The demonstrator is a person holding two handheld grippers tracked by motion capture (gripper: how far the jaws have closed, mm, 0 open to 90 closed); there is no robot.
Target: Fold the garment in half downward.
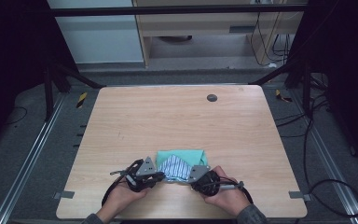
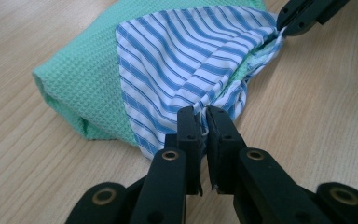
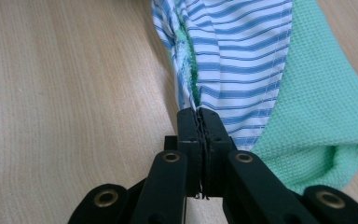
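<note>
High view: on the pale wooden counter, in the lower middle of the frame, lies a folded mint-green waffle-weave cloth with a blue-and-white striped fabric on its near side. The left tongs meet the striped fabric at its left end, and the right tongs meet it at its right end. The left hand and right hand come up from the bottom edge, each wrapped around its tool, with the two grey plates angled toward each other. A small dark round disc sits on the counter in the upper middle, well apart from the cloths.

Left gripper view: the left tongs are clamped on a bunched corner of the striped fabric, with just a thin gap left between the jaws. The fabric drapes over the green cloth, which fills the upper left. At the upper right corner, the right tongs pinch the fabric's far end.

Right gripper view: the right tongs are pressed together on a gathered edge of the striped fabric, threads showing between the jaws. The green cloth lies at the right, partly under the striped fabric, with bare counter at the left.
</note>
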